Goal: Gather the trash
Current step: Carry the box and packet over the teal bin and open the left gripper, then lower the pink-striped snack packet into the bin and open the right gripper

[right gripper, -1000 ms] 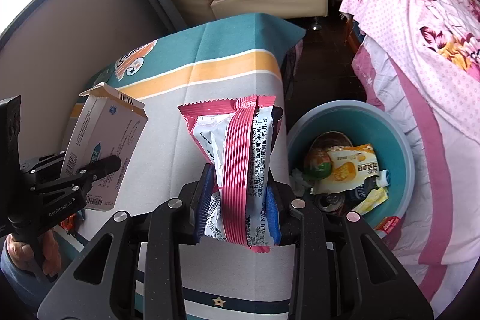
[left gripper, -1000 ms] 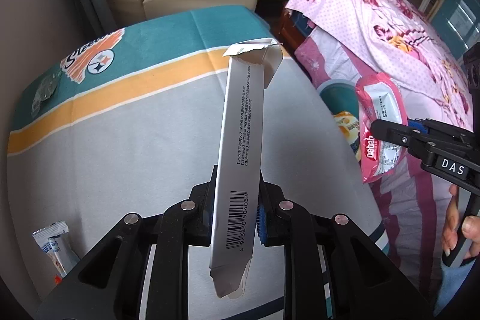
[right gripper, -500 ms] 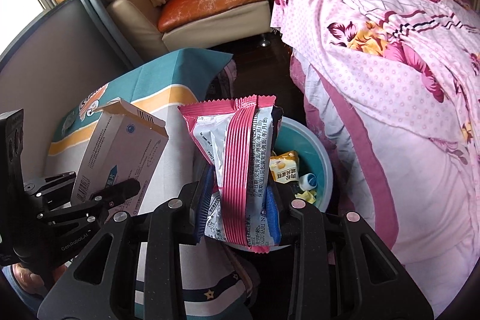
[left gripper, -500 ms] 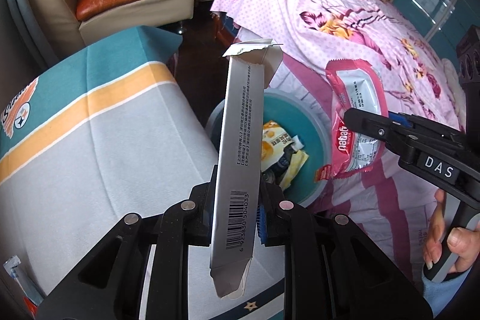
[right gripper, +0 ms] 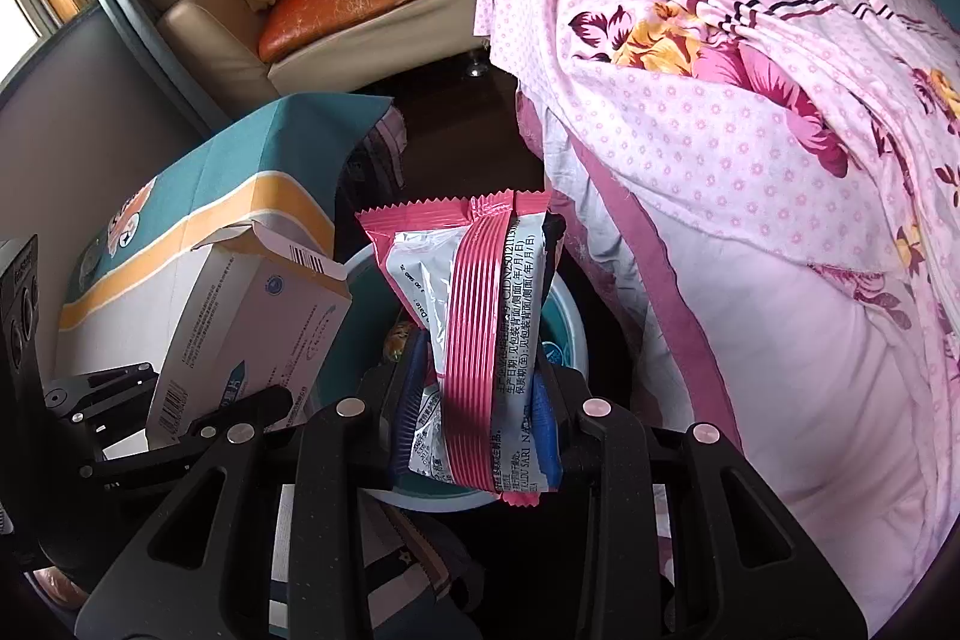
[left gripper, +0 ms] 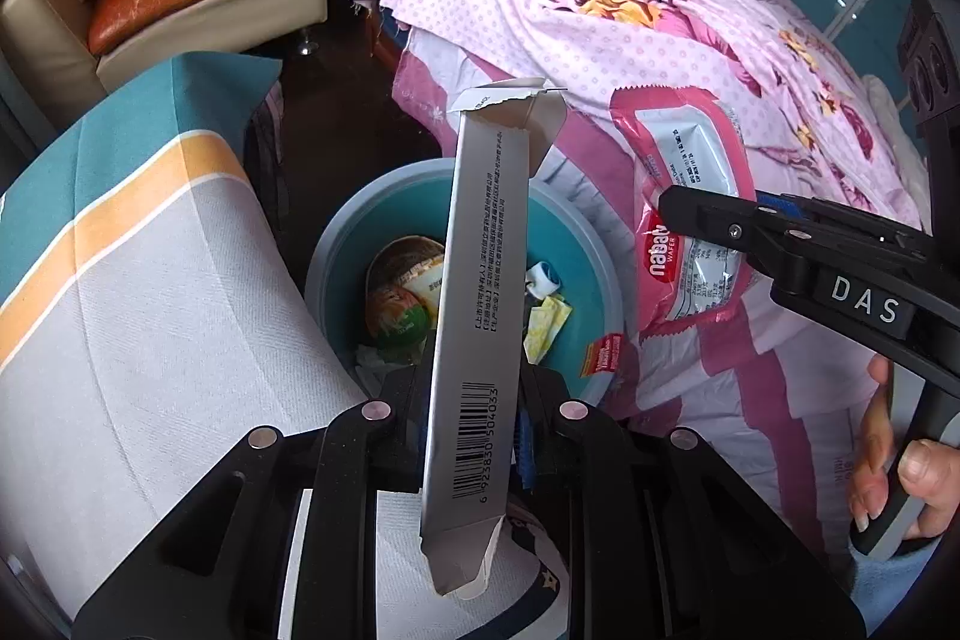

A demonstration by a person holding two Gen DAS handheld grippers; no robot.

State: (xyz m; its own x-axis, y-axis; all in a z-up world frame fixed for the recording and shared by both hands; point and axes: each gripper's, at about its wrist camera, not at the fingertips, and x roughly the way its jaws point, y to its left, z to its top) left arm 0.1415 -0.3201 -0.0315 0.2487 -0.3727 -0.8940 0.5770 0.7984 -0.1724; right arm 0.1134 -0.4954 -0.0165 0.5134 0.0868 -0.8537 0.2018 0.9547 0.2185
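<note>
Disposal is the step in hand: the left gripper (left gripper: 474,436) pinches a flattened grey cardboard carton (left gripper: 474,340), and the right gripper (right gripper: 477,430) clamps a crinkly pink foil wafer wrapper (right gripper: 474,334), both apparently above the round teal plastic basin (left gripper: 360,232) of trash. Next move, I judge: centre over the basin, then open the jaws.

Both wrist views look down, from close above, at the teal basin (left gripper: 354,244) (right gripper: 573,322). The left view looks from the table side of the basin, the right view from its bed side. Each view shows the other's gripper.
</note>
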